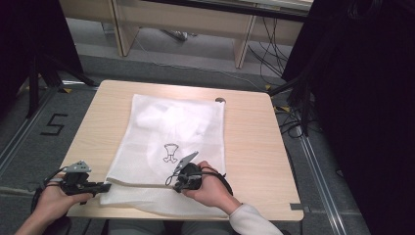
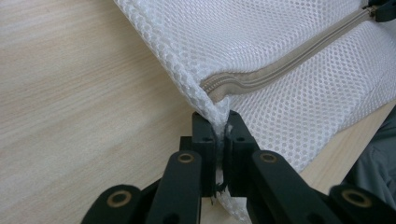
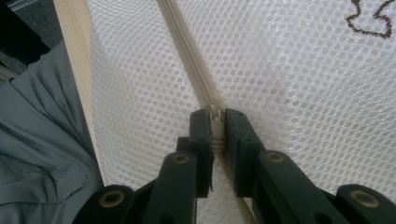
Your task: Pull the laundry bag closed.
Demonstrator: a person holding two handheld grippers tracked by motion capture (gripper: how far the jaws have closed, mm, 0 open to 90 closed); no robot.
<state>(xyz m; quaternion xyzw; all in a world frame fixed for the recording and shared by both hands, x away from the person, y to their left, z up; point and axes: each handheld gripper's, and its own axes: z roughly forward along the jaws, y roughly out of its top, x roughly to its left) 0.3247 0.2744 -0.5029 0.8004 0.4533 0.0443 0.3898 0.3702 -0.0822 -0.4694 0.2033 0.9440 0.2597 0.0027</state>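
Both grippers clamped on mesh bag, zip end and zip pull.

L gripper [image 2: 217, 135]: jaws closed tight on the bag [image 1: 171, 127] corner, mesh pinched right where the zip [image 2: 289, 60] ends. R gripper [image 3: 215, 119]: jaws closed on the zip pull [image 3: 214, 113], further along the same zip. In the high view I see the L gripper [image 1: 100, 187] at the bag's near-left corner and the R gripper [image 1: 188, 174] mid-way along the near edge. Bag lies flat on the table [image 1: 254, 142], near edge overhanging slightly toward me; small printed logo [image 1: 171, 152] approx. centre. Handling, my est.: v. light, soft, no stiffness, mesh will bunch and stretch if dragged. Best holds are seam/corner and pull tab, not open mesh. Keep L as anchor so zip stays taut; slack = pull likely to jam.
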